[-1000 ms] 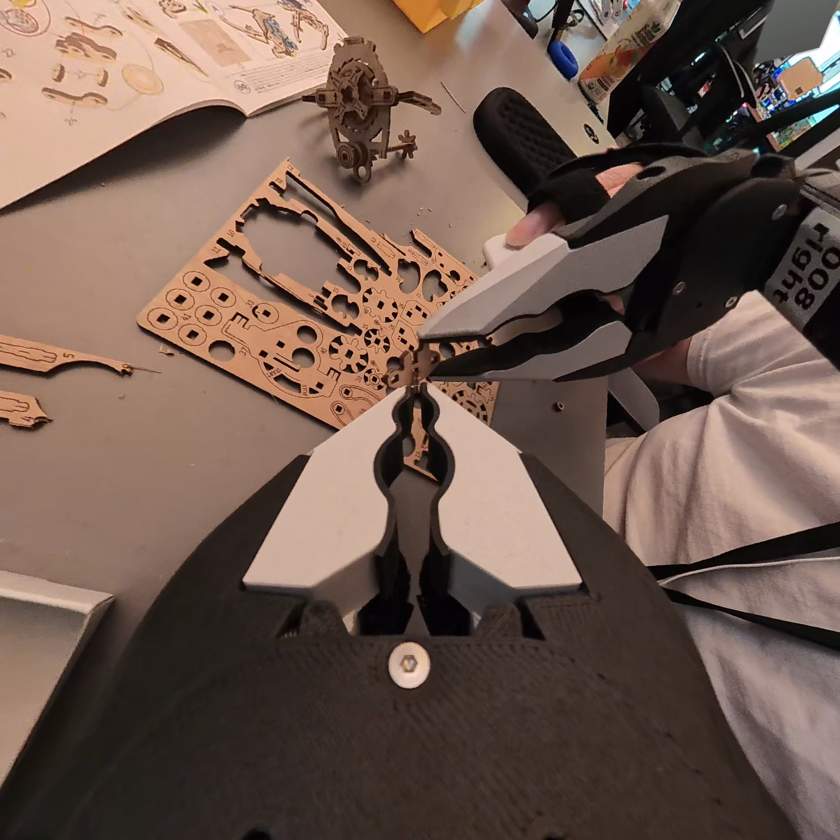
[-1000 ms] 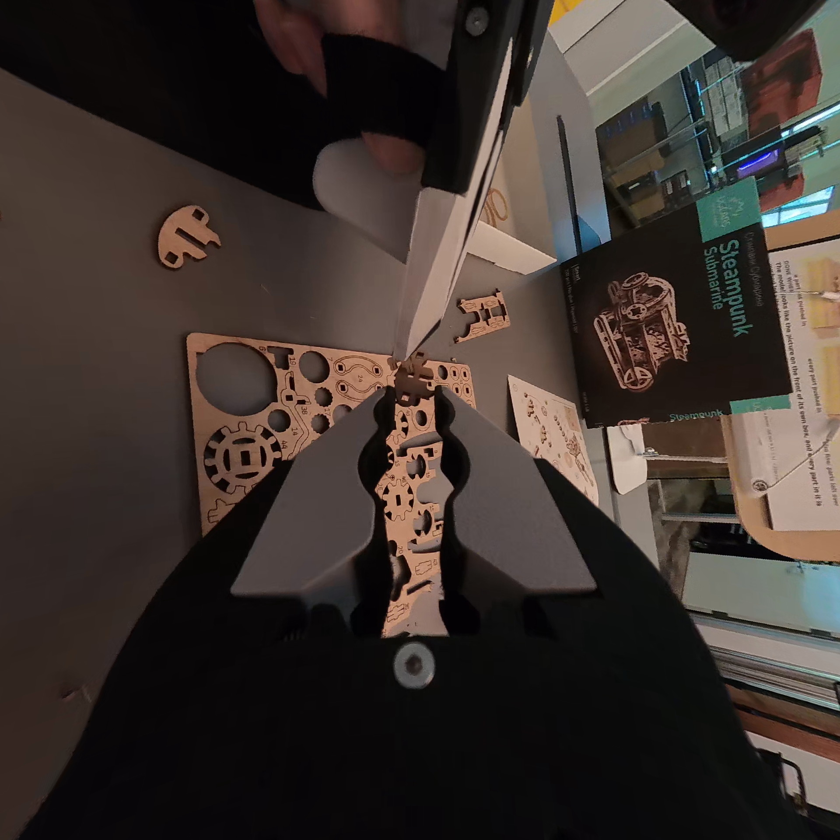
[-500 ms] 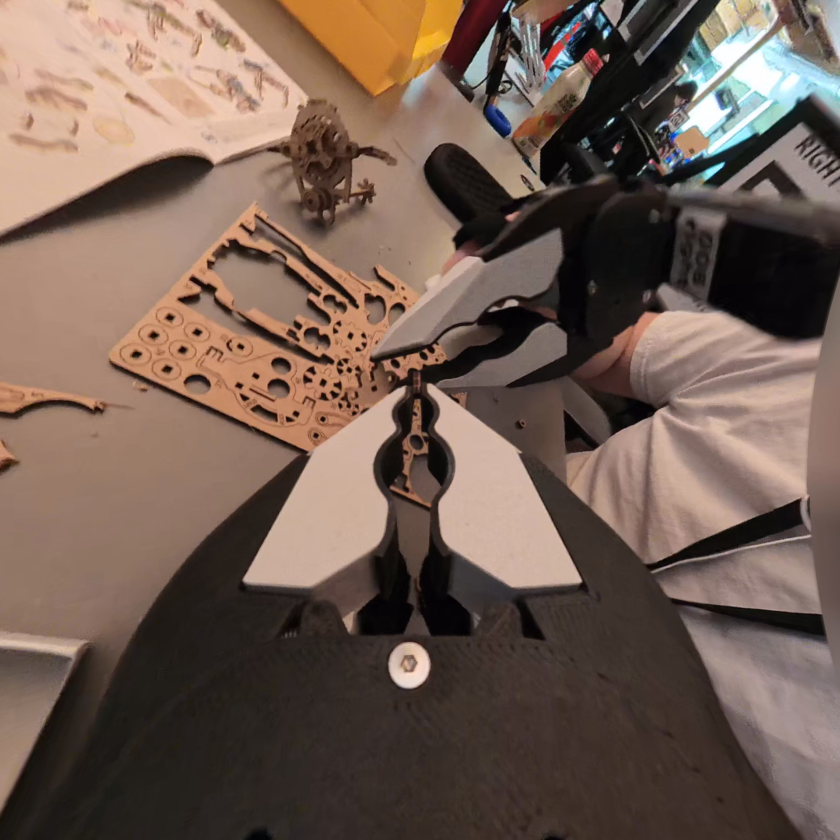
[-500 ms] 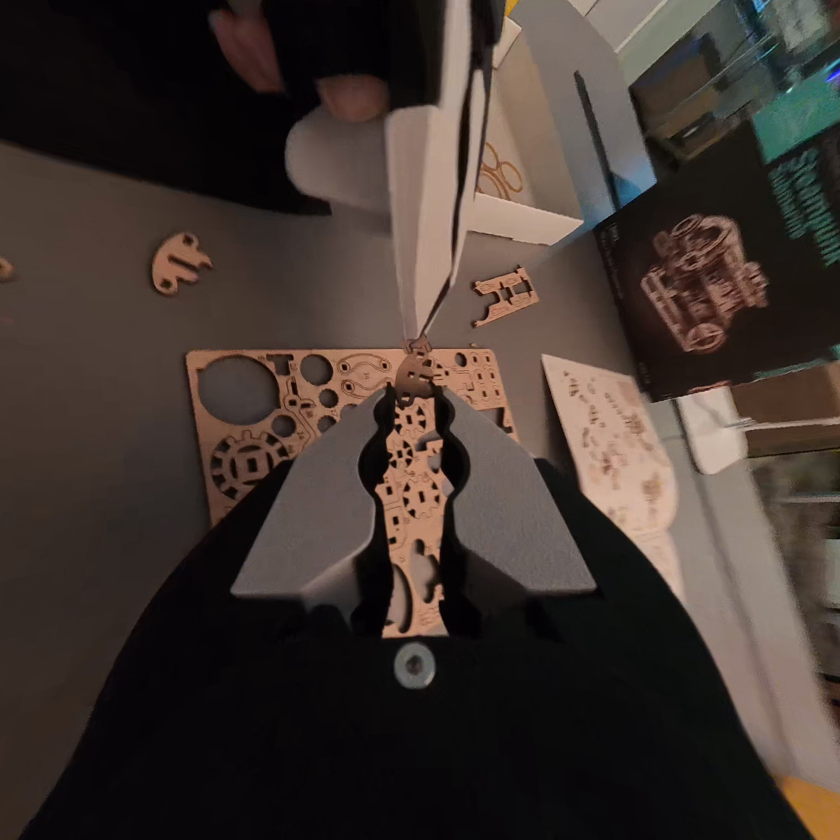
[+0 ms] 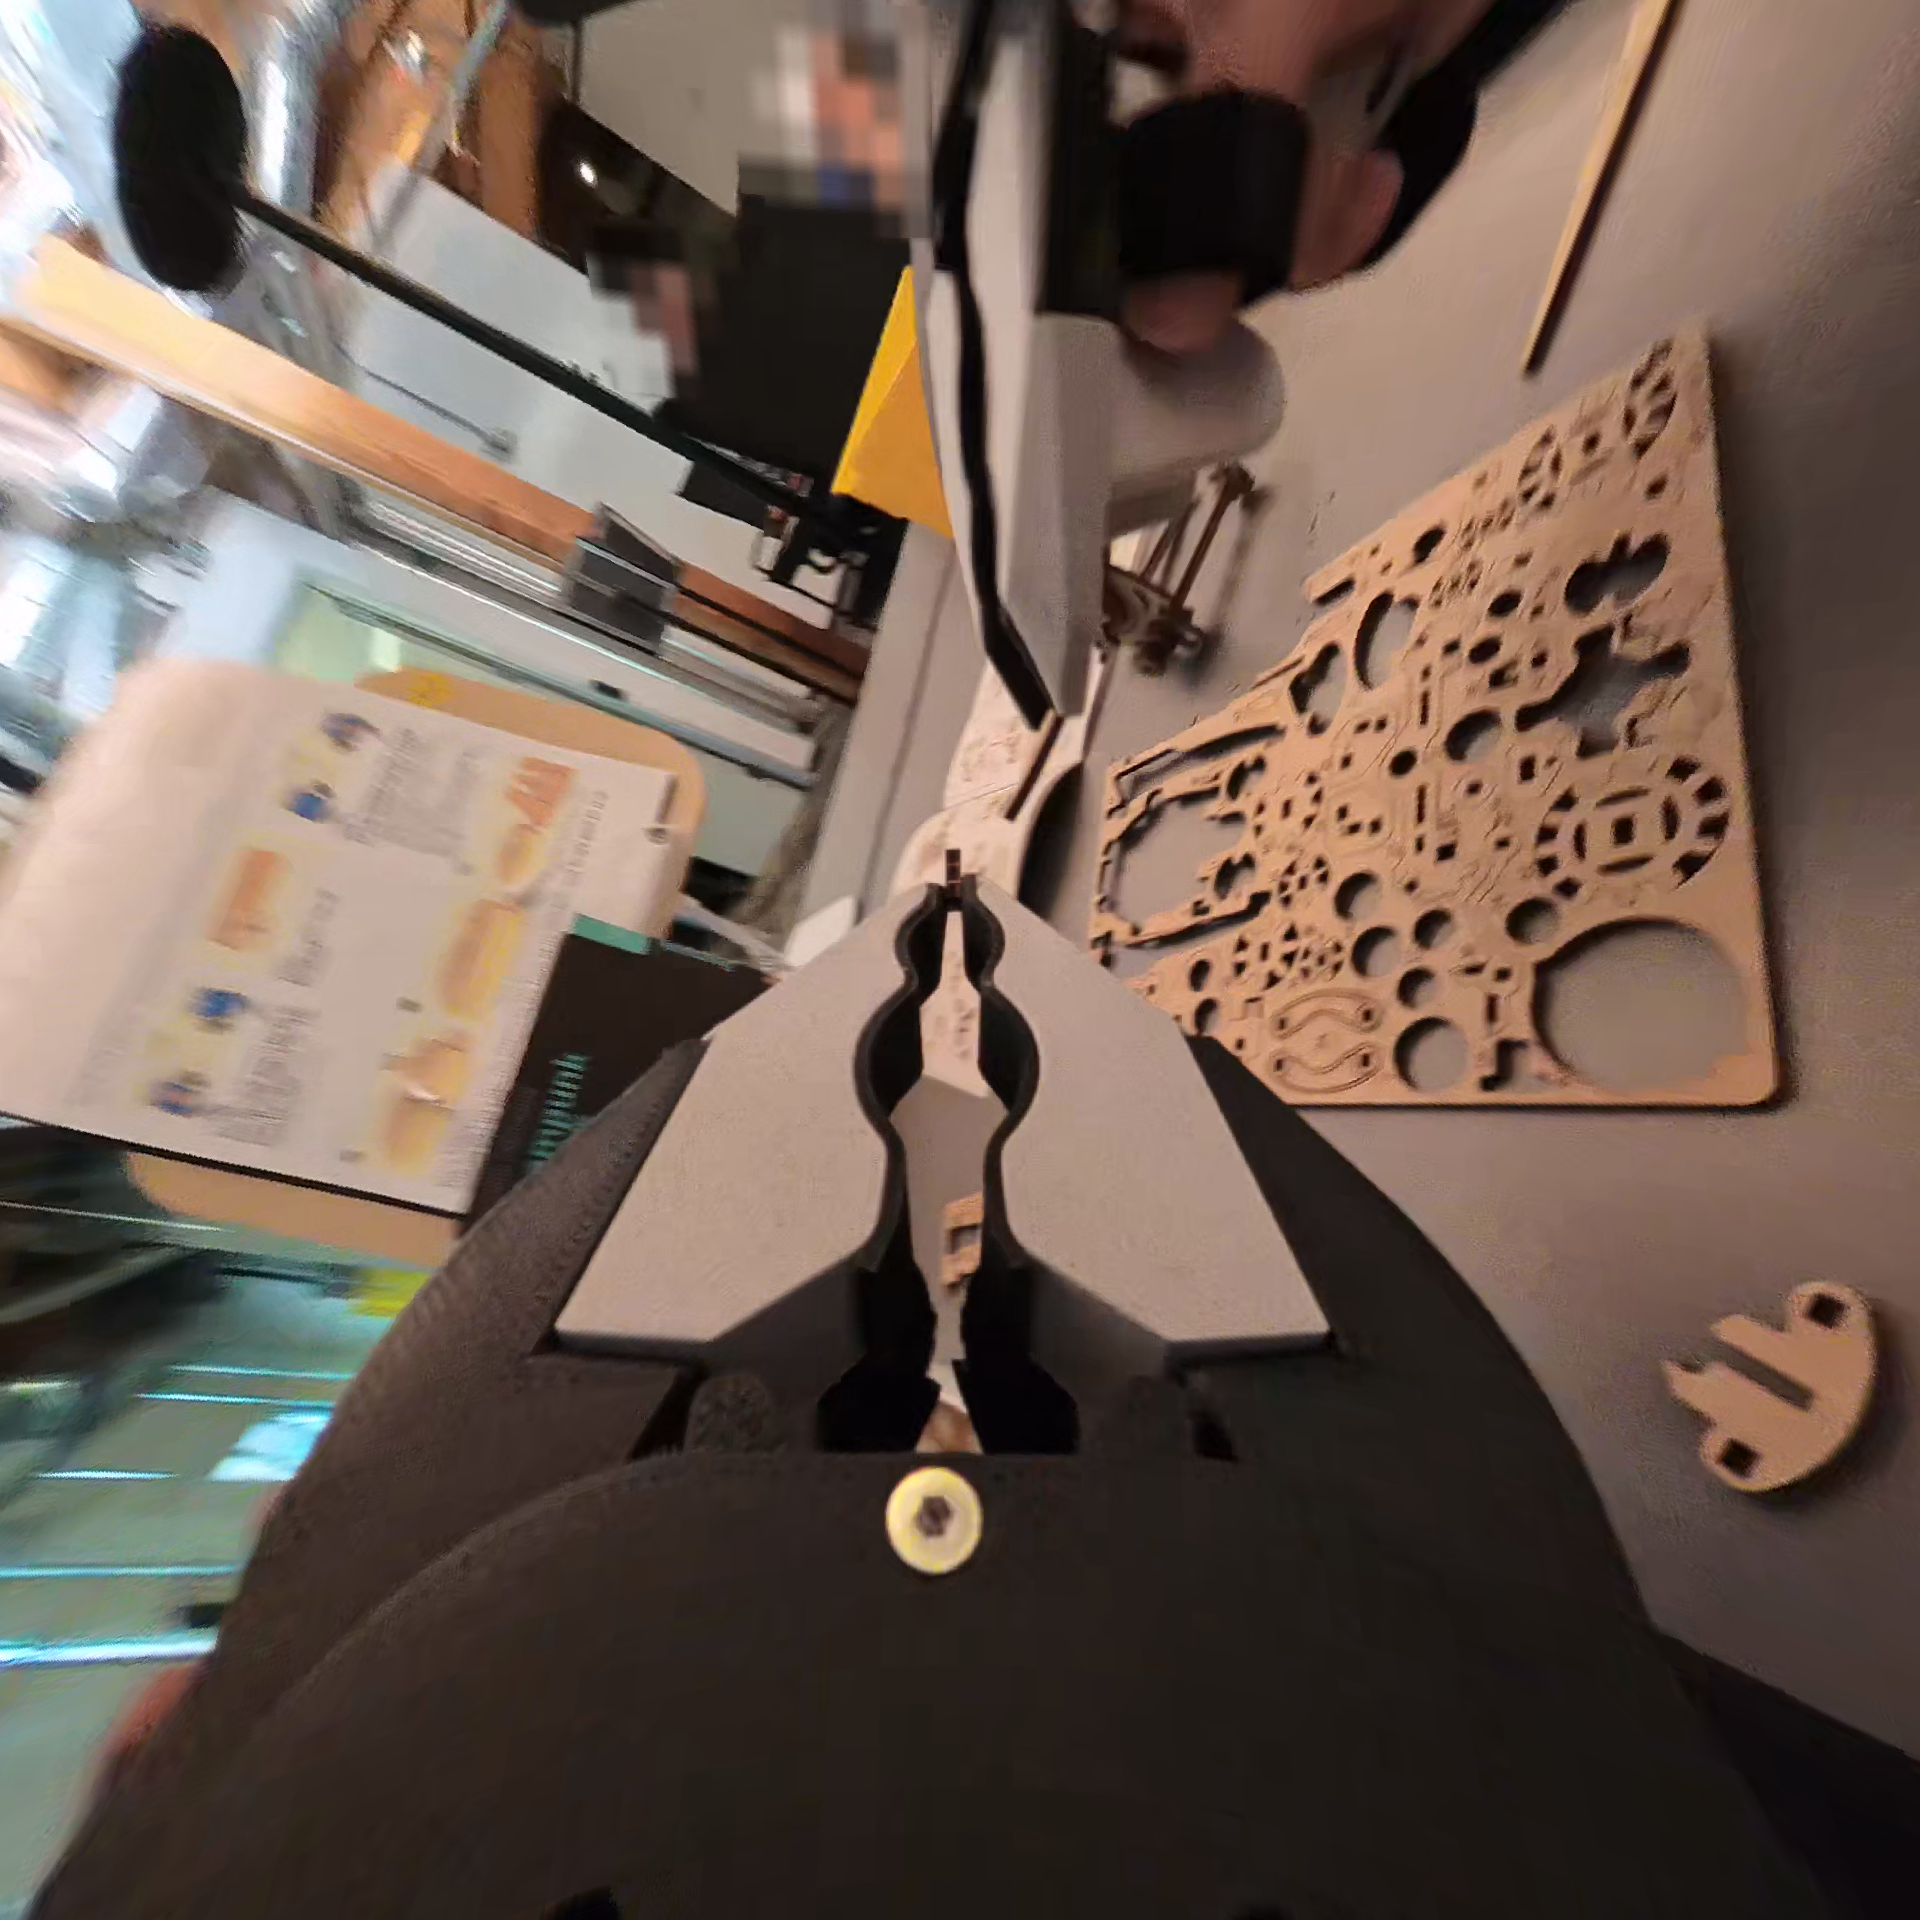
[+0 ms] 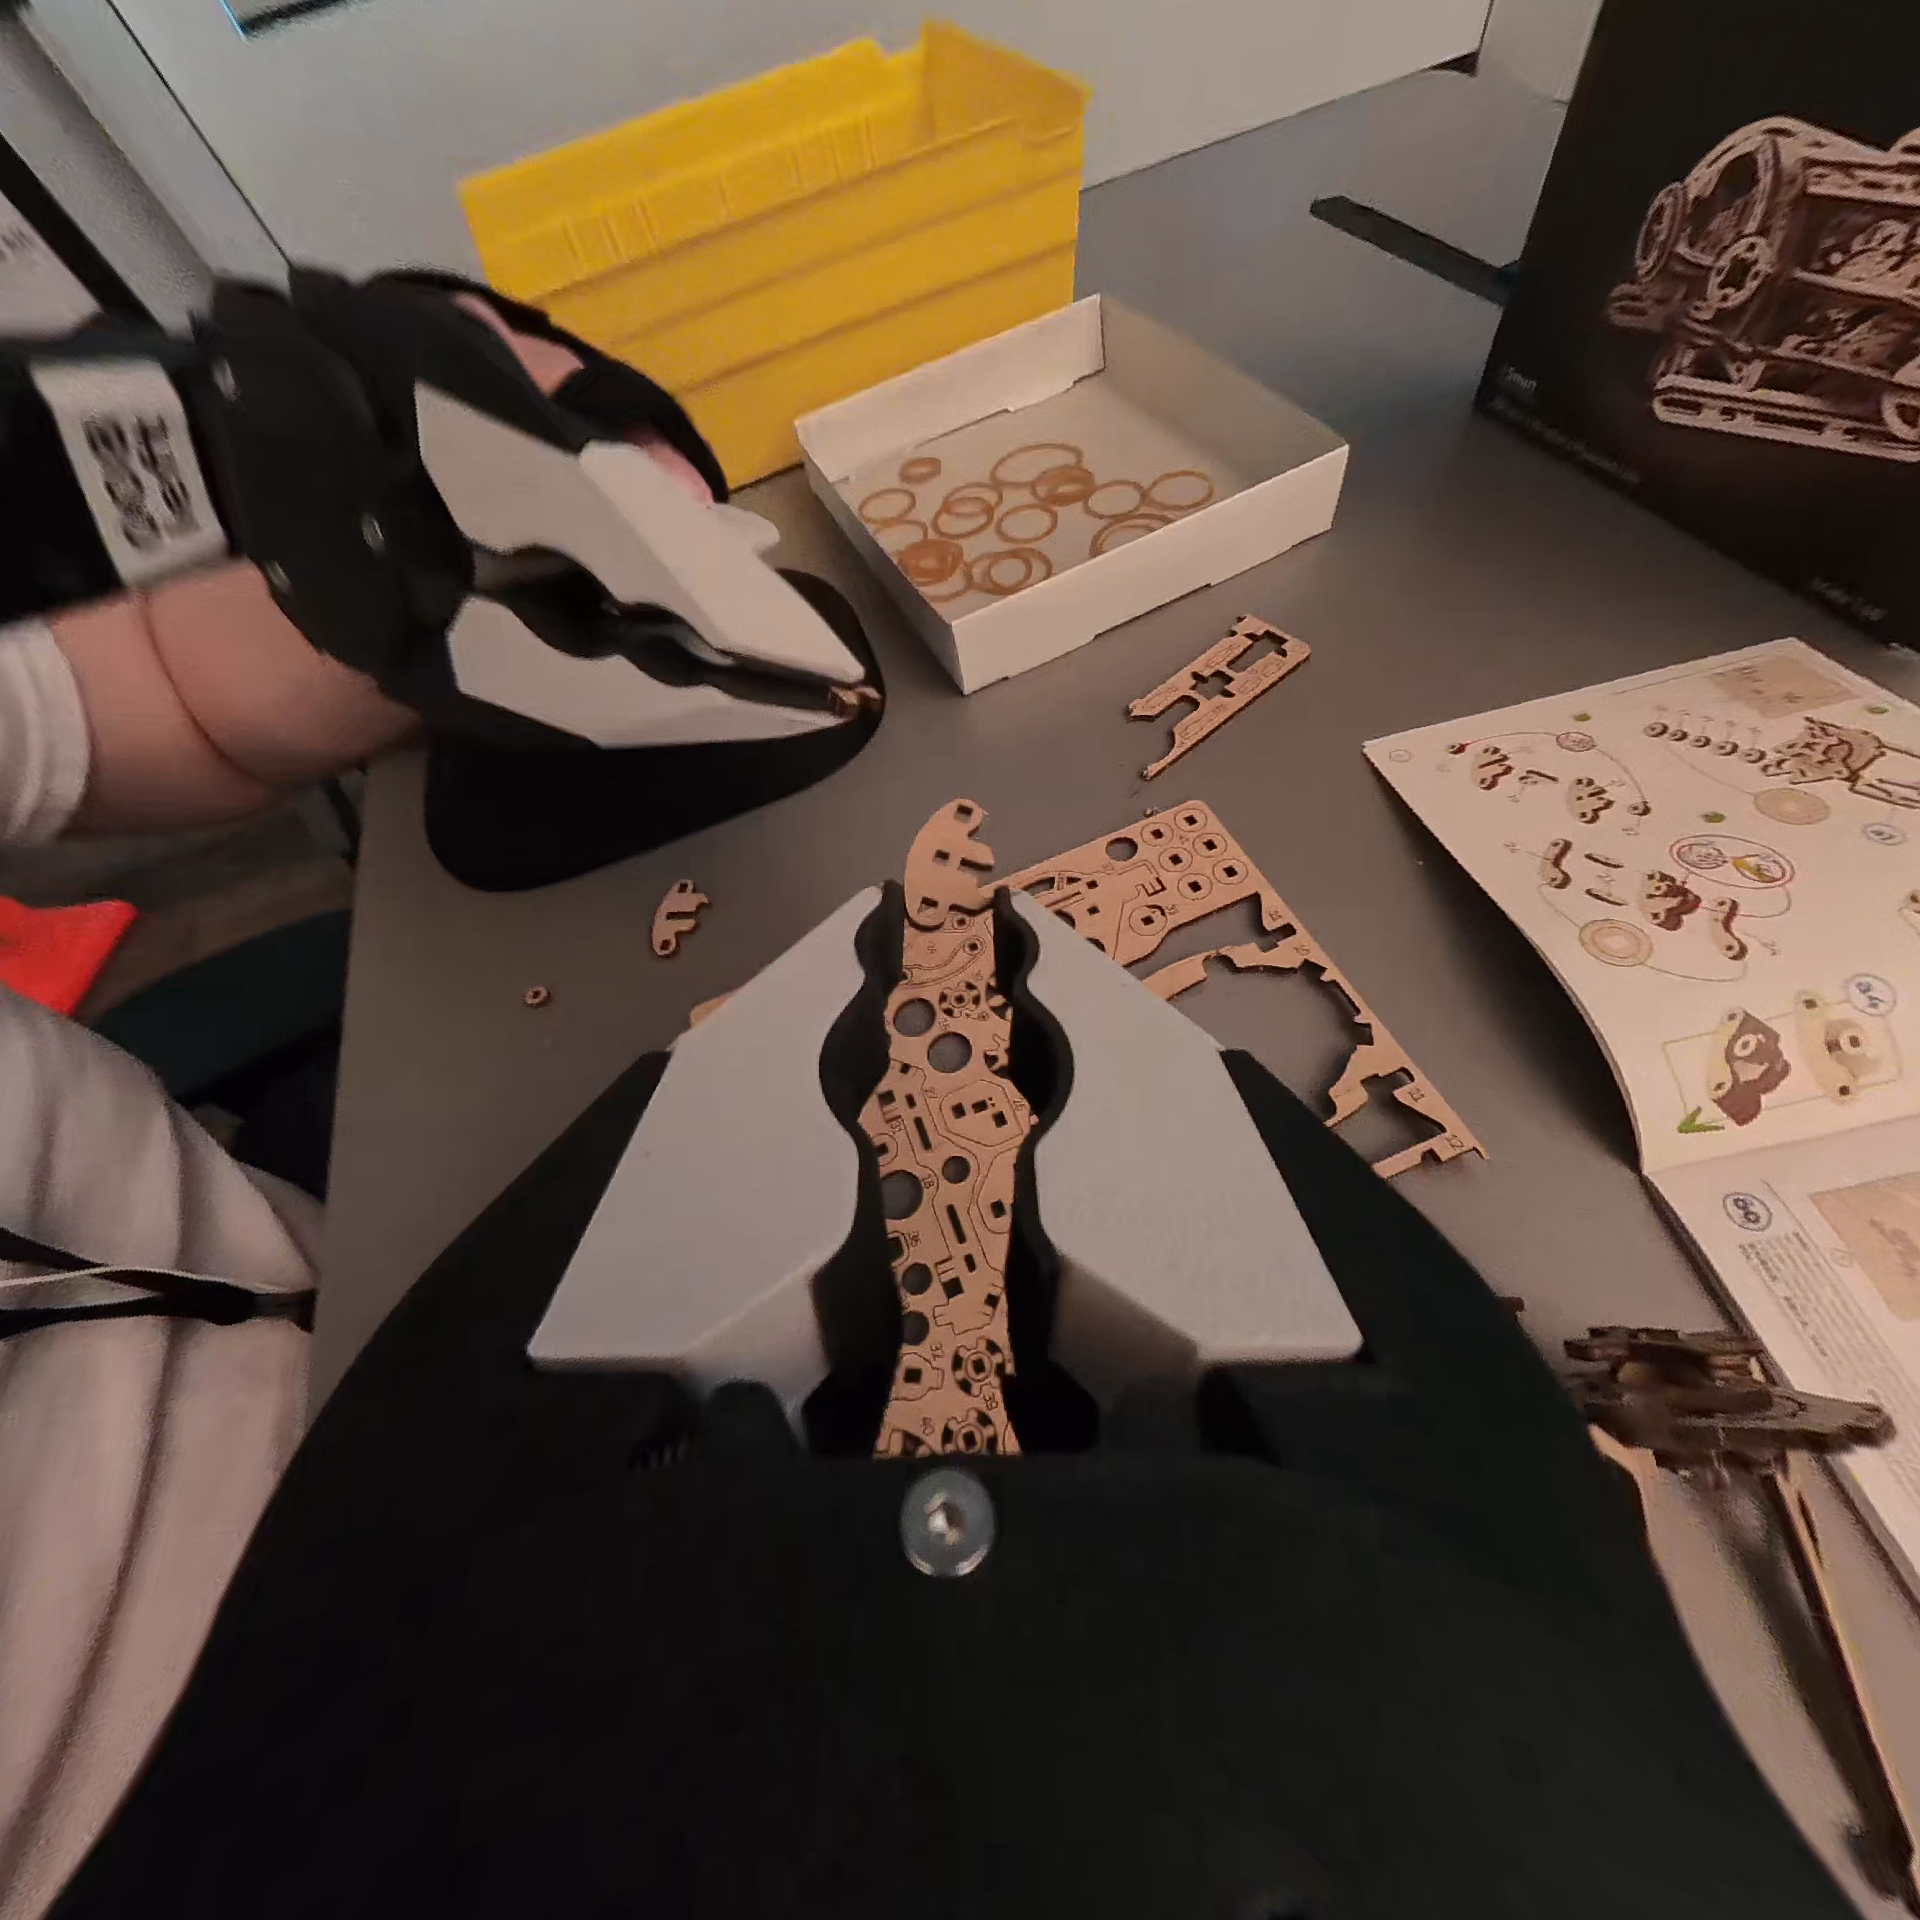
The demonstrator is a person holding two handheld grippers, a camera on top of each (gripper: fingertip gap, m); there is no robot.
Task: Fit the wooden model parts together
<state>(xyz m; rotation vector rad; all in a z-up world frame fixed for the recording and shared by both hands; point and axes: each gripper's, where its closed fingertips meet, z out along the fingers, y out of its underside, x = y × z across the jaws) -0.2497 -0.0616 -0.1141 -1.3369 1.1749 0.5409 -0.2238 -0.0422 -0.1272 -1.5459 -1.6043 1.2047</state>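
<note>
Pinching wooden part | right tongs | ring box beyond

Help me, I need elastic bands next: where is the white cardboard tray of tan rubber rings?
In the right wrist view, the white cardboard tray sits on the grey table at upper centre, just in front of the yellow plastic bin.

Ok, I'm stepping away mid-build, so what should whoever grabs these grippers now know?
Left gripper: shut on a tiny wooden piece.
Right gripper: shut on a rounded slotted part.
The two parts are held apart, not joined yet; the punched sheet lies under the right gripper.
Left to do: bring them together, probably pressing the piece into a slot.
The partly built model sits by the booklet.
</note>
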